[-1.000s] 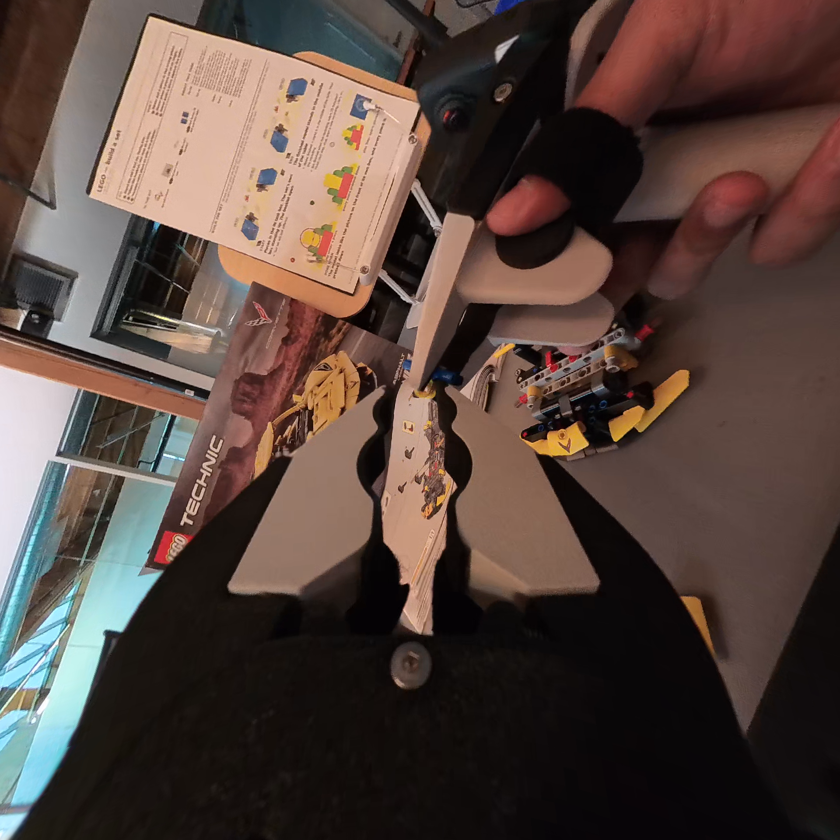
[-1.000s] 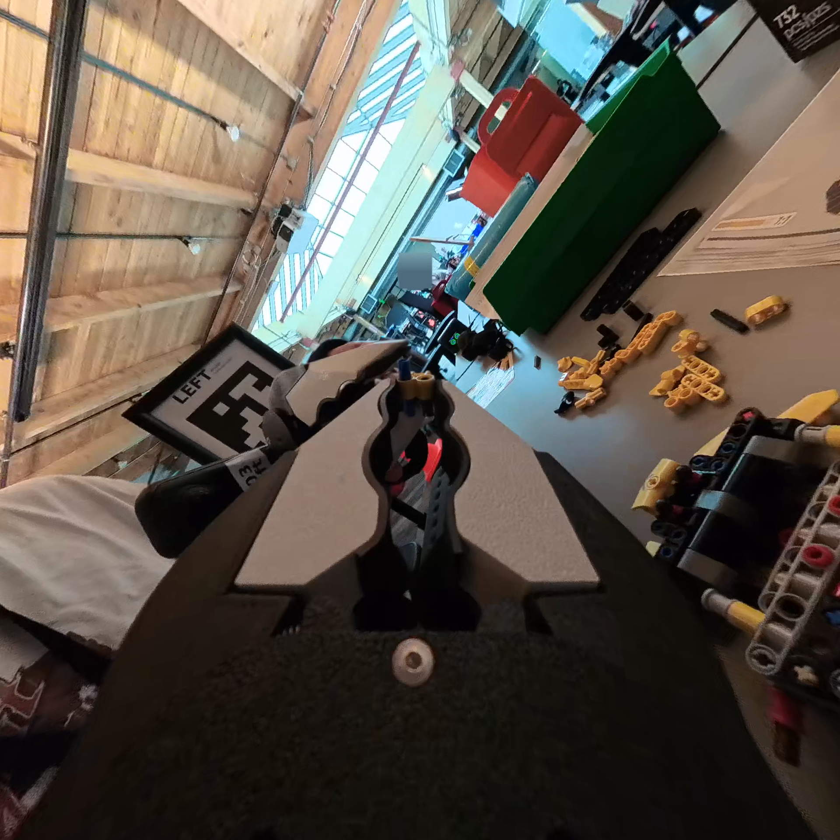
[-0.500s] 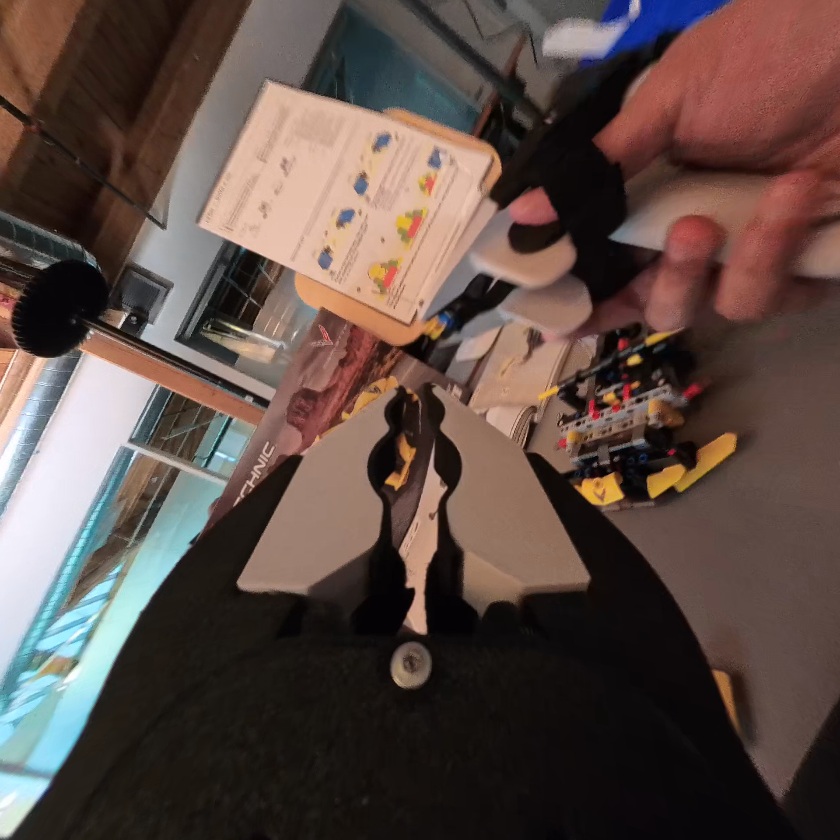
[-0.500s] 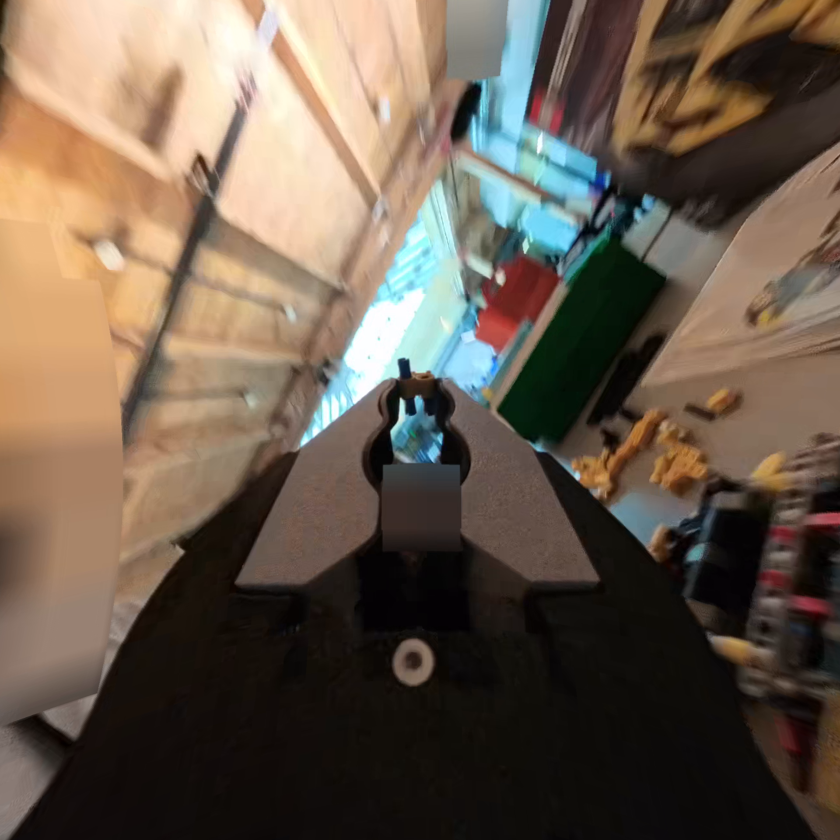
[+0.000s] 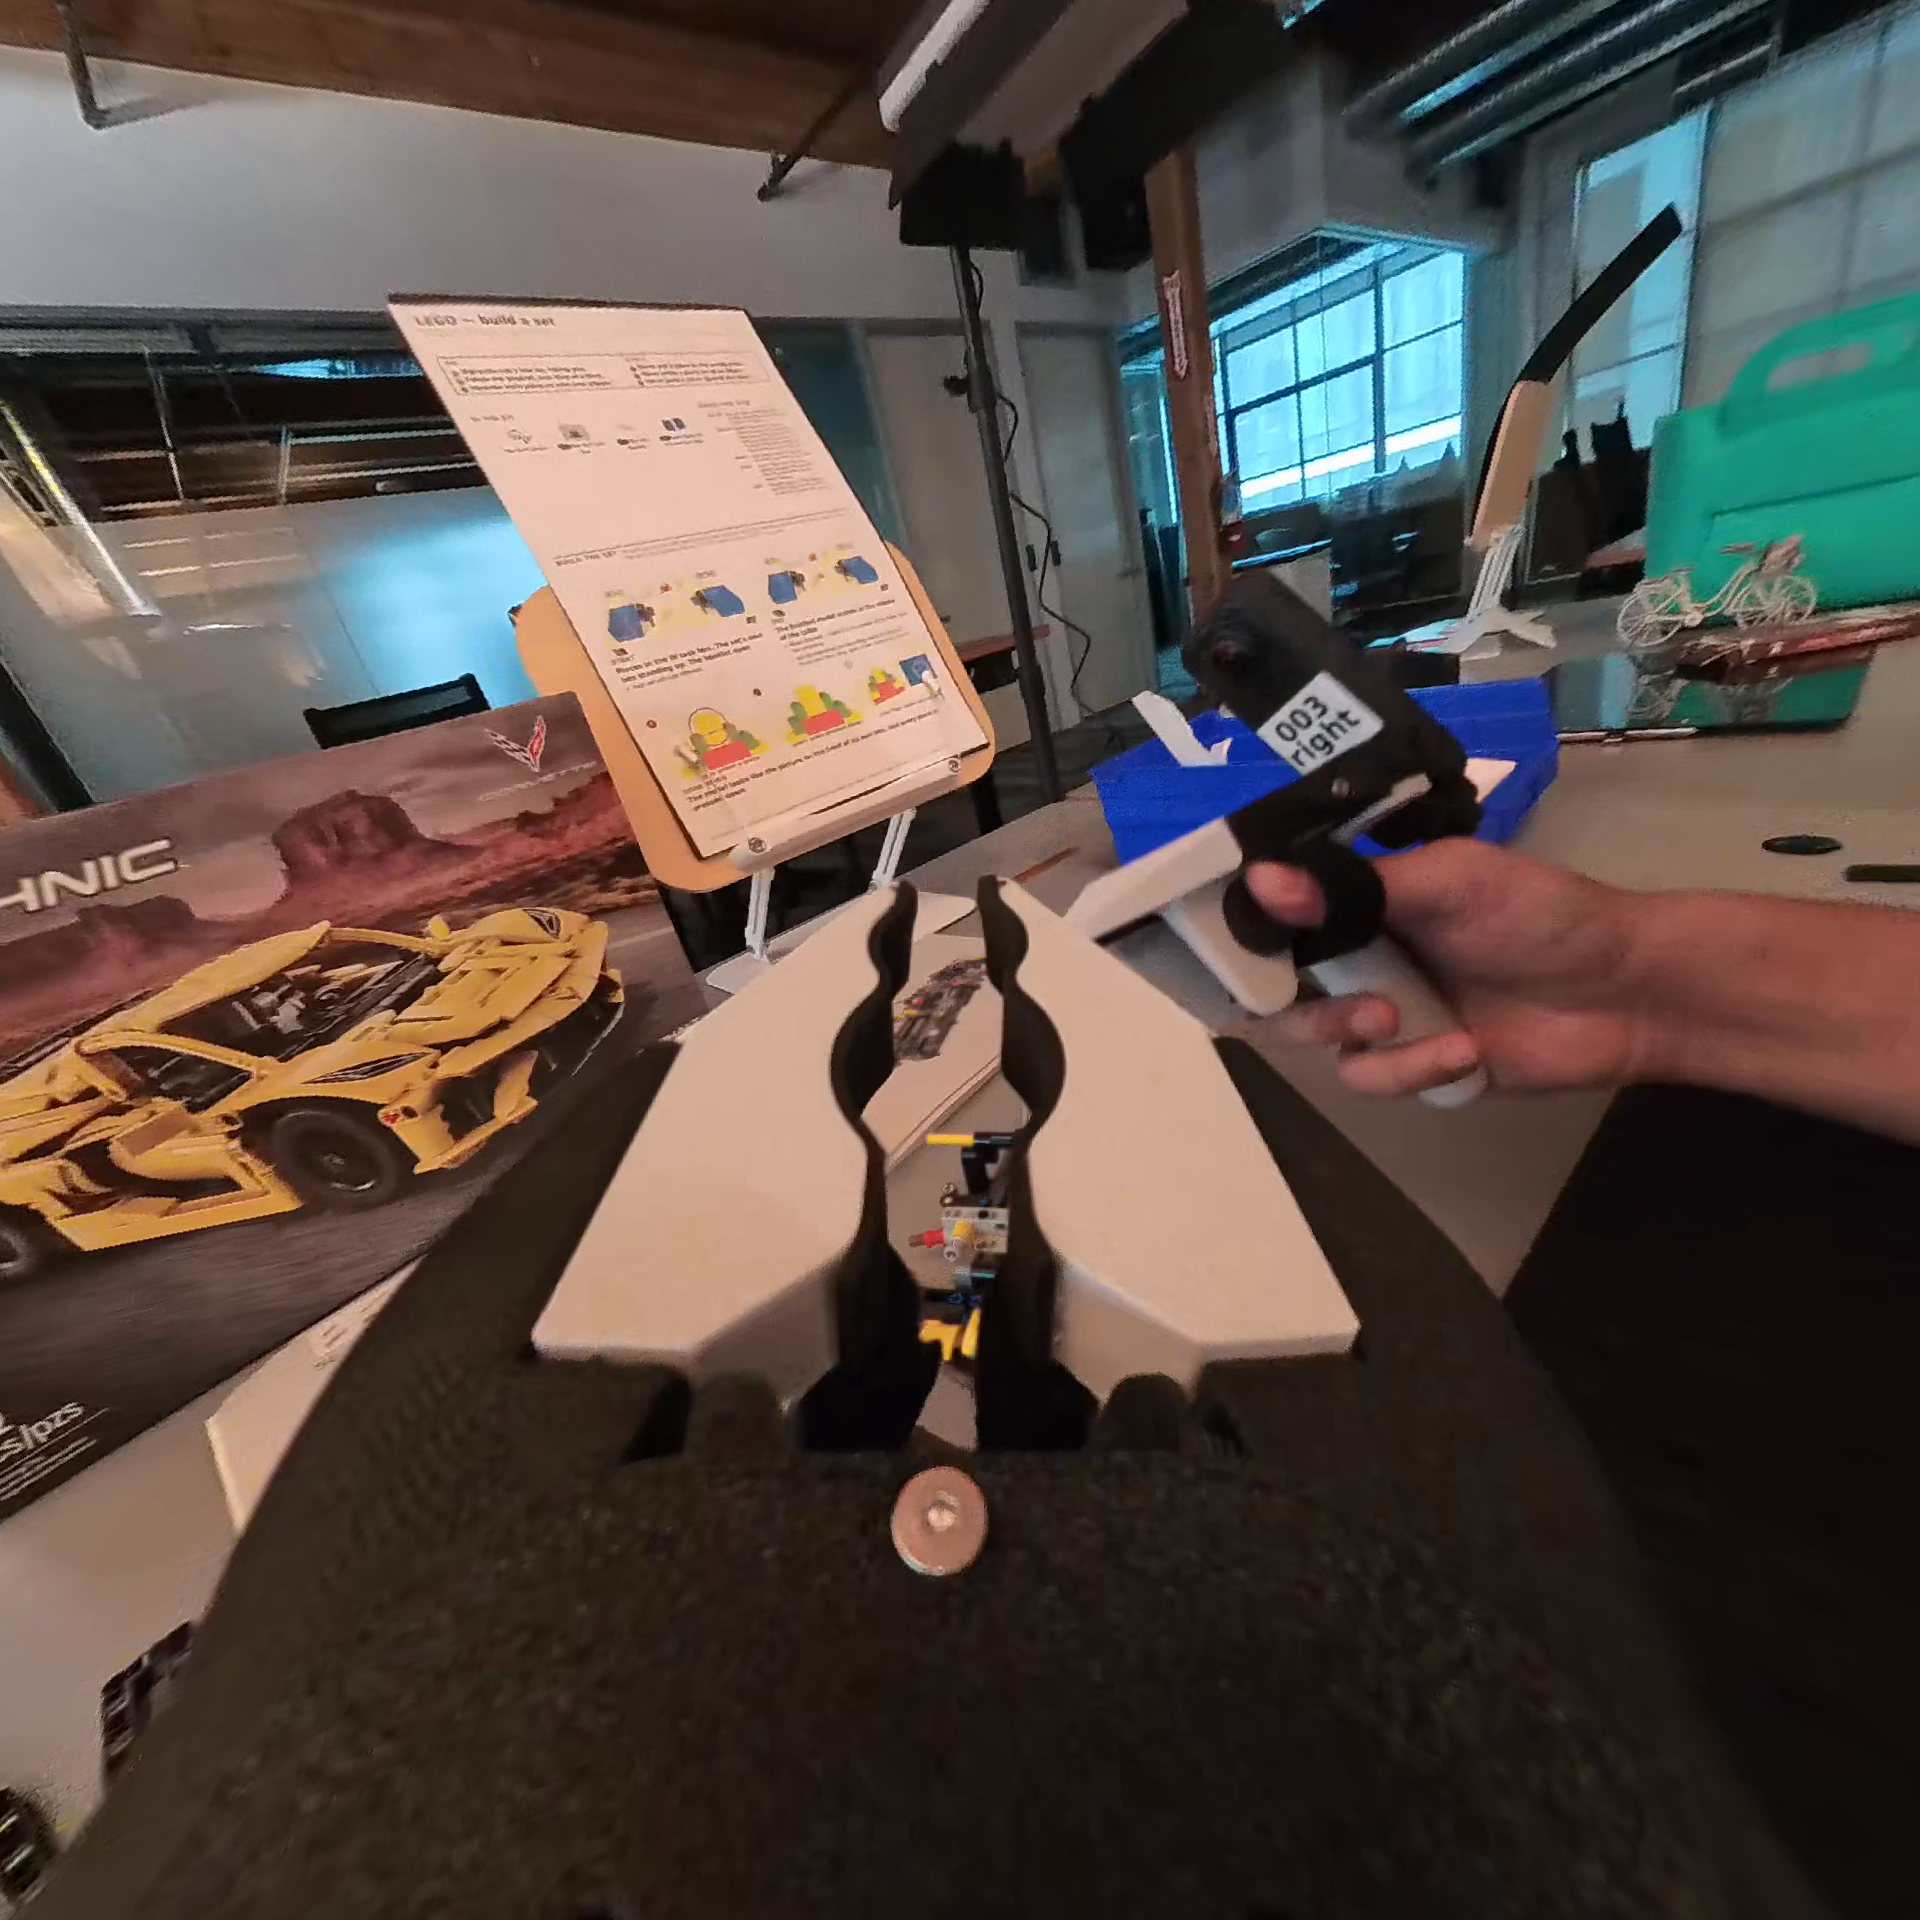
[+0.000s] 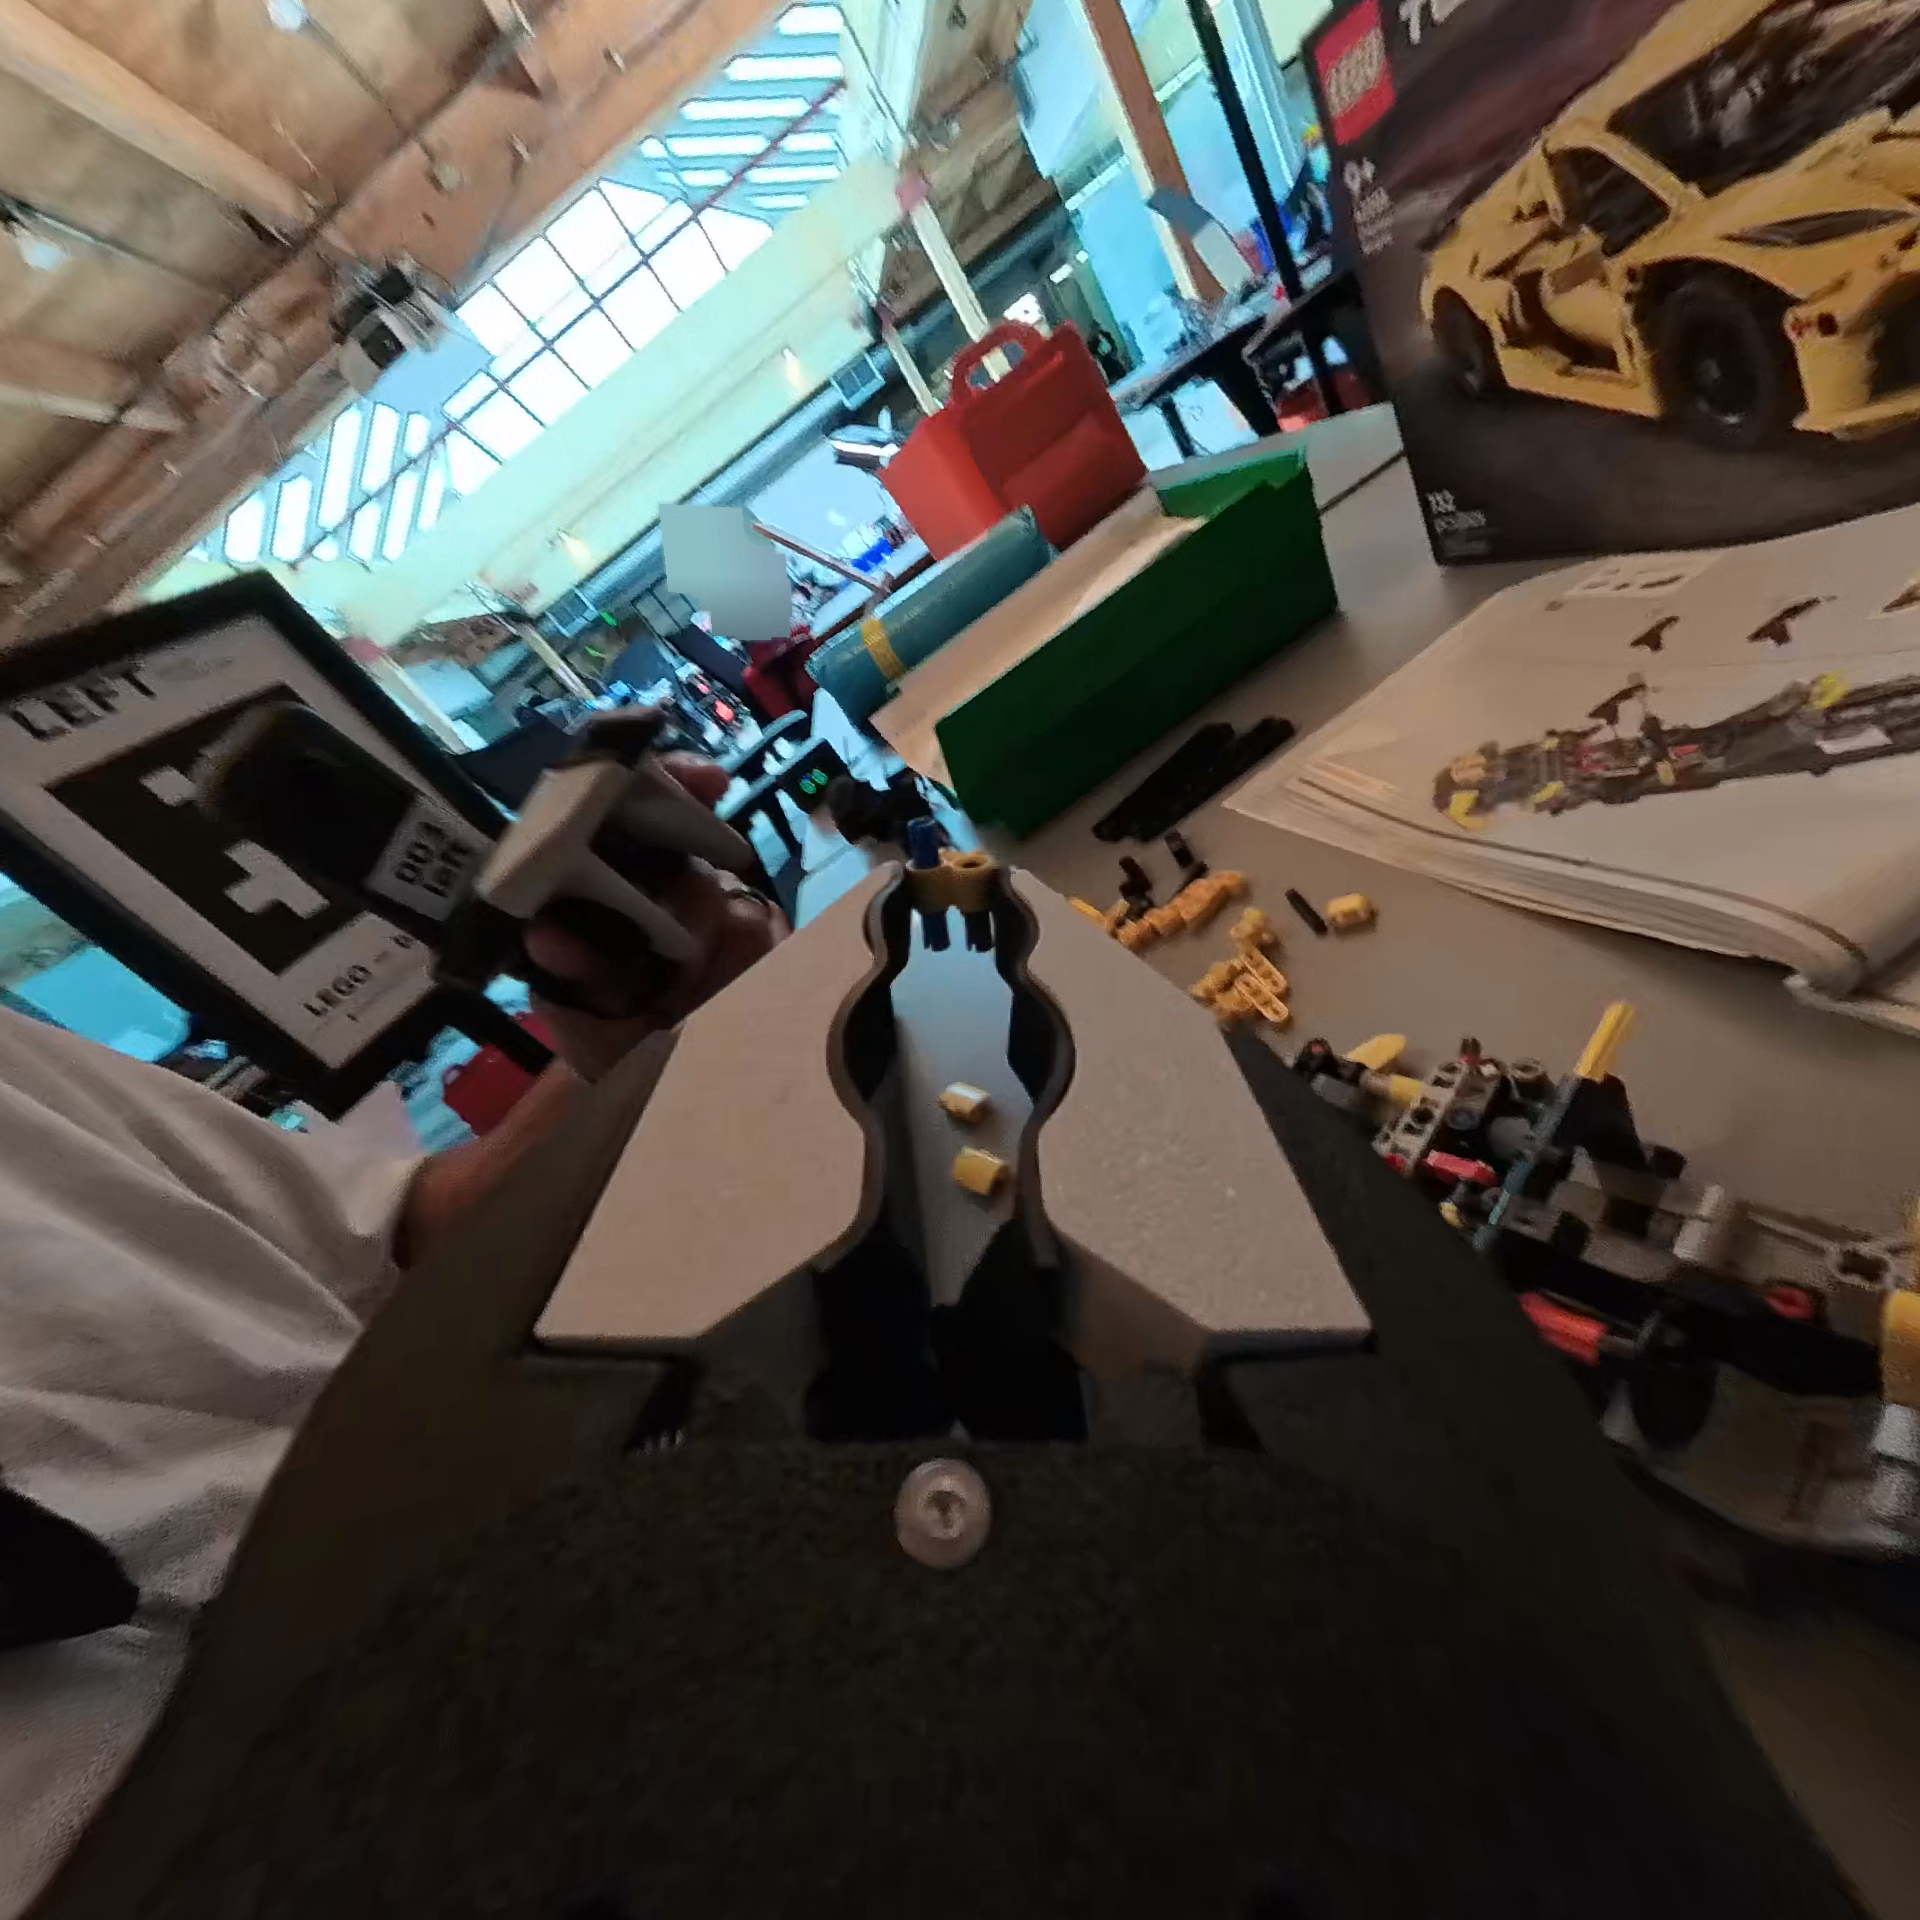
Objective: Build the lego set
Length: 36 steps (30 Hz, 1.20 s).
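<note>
Between the tips of our right gripper (image 6: 948, 881) we pinch a small yellow connector (image 6: 961, 875) with blue pins sticking out of it, held up clear of the grey table (image 6: 1371, 982). Our left gripper (image 5: 938, 899) holds nothing; its fingers stand almost together, with only a narrow gap at the tips. Down on the table, to the right in the right wrist view, lies the partly built chassis (image 6: 1558, 1174) in black, grey and yellow. Beyond it the instruction booklet (image 6: 1621, 769) lies open, with loose yellow pieces (image 6: 1236, 961) scattered near its edge and a green bin (image 6: 1143, 655) farther back. Propped at the back of the table are the set's box (image 5: 301, 997) with its yellow car and a task sheet on a stand (image 5: 707, 582).
</note>
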Motion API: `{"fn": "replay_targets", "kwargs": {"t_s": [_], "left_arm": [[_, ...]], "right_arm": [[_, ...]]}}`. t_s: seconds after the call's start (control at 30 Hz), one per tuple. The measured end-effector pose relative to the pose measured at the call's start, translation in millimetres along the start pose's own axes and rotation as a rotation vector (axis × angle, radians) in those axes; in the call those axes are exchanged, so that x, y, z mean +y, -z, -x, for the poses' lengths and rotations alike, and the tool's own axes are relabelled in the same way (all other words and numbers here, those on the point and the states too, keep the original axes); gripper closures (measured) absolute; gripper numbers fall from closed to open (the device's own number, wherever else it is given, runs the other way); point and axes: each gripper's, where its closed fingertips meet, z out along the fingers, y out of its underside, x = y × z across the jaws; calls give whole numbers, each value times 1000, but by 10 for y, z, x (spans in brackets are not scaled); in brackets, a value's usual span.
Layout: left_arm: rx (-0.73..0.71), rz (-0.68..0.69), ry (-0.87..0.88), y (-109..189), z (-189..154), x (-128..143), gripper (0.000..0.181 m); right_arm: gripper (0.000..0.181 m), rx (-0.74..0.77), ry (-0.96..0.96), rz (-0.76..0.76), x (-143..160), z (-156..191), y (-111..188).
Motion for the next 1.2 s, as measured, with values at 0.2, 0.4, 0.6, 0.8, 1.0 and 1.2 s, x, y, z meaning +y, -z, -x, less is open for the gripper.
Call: {"fn": "replay_targets", "kwargs": {"t_s": [0.2,0.4,0.6,0.8,1.0,1.2], "left_arm": [[15,-22,13,65,-9,-49,167],[13,-29,-5,110,-9,-79,168],[-47,29,-30,345,229,34,179],[-49,171,5,620,301,398,181],[-26,186,109,768,267,570,181],[-37,331,232,740,226,945,174]], "right_arm": [[166,160,143,216,386,-212,-126],[166,269,306,551,1024,-366,-409],[166,348,423,689,1320,-470,-720],[166,351,473,756,1421,-424,-855],[166,373,482,815,1561,-469,-889],[153,361,433,769,1515,-409,-821]]}}
